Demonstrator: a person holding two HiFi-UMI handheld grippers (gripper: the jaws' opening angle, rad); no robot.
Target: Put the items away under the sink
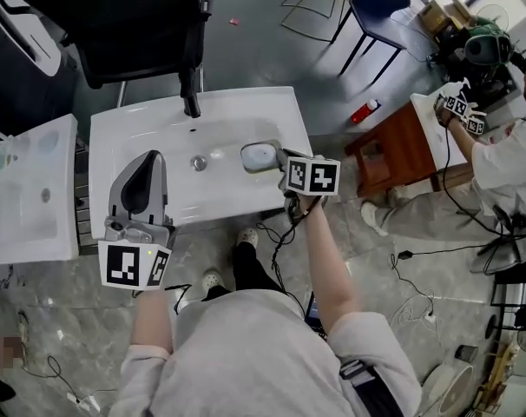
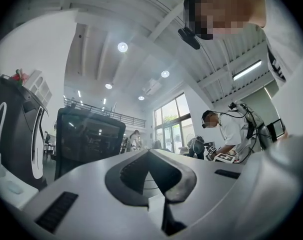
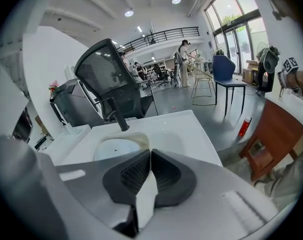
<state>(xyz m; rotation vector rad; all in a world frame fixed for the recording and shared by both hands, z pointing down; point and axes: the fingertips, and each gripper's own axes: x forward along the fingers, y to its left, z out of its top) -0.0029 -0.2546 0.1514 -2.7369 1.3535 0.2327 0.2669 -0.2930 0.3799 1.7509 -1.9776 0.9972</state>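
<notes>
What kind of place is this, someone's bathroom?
Probably not: it looks like an open office or workshop. The sink stands beside an office chair, cables trail about, and another person works nearby.

My L claw (image 1: 148,158) & R claw (image 1: 248,156) over sink (image 1: 246,115): L front-left, R right of drain (image 1: 199,162). Faucet (image 1: 191,102) ahead, chair (image 1: 133,16) behind it. Table (image 1: 393,150) right of R claw.

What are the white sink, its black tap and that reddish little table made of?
Sink: probably glazed ceramic or cast resin; smooth glossy white with soft reflections.
Tap: likely metal with a matte black coating; no shine shows.
Table: apparently reddish-brown stained wood or veneer; the grain is too small to tell.
</notes>
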